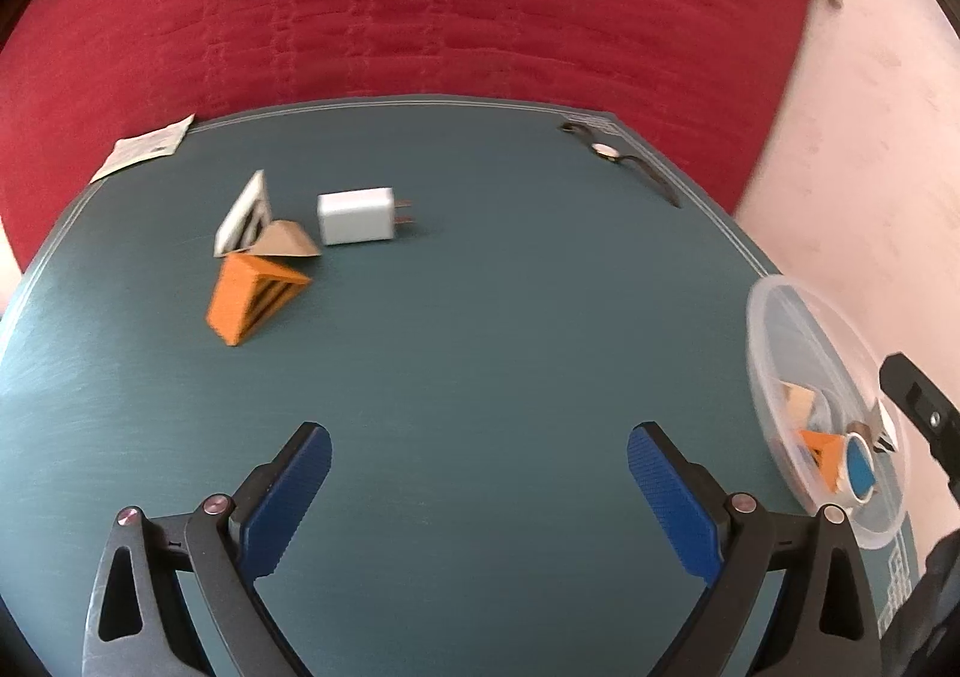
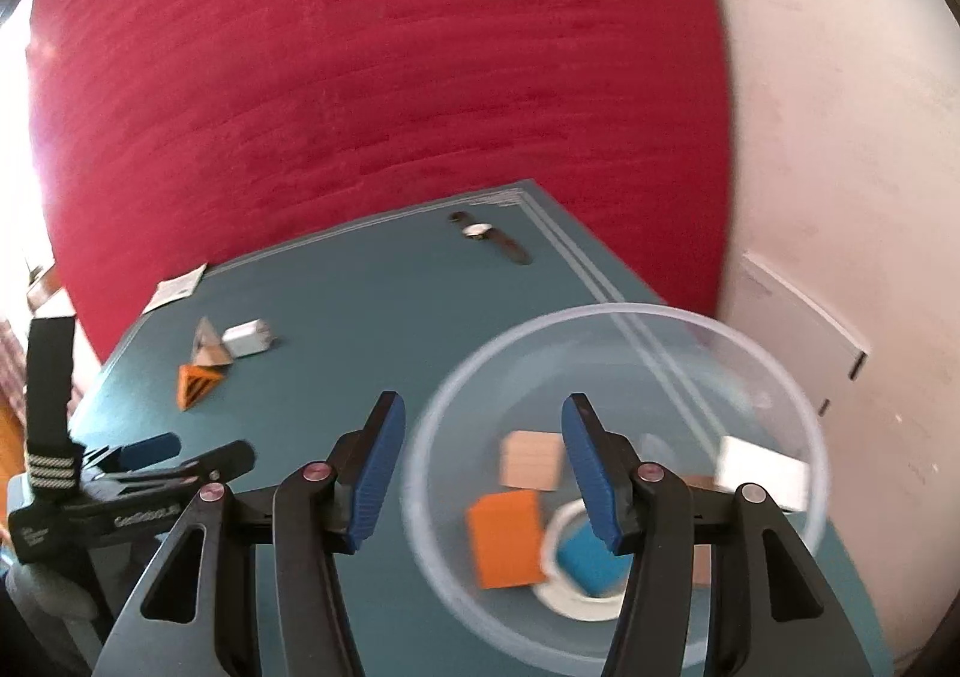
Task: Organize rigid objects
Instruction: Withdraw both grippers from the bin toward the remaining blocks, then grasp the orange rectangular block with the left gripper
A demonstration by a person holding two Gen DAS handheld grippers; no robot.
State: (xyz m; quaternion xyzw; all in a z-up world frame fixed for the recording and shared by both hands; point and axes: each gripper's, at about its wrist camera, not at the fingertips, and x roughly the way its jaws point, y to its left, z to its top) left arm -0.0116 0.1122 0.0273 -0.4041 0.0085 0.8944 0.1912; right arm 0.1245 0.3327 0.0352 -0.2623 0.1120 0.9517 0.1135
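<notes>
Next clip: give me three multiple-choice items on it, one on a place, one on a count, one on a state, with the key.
1. Where does the wristwatch lie?
A. in the clear bowl
B. near the mat's far right corner
C. between the left gripper's fingers

2. How many orange blocks show outside the clear bowl?
A. one
B. three
C. none

3. What is the left gripper holding?
A. the white charger
B. an orange block
C. nothing

Key: 1 B, the watch lies by the green mat's far corner; 2 A, one orange block lies beside the white charger; 3 C, its fingers stand wide with bare mat between.
</notes>
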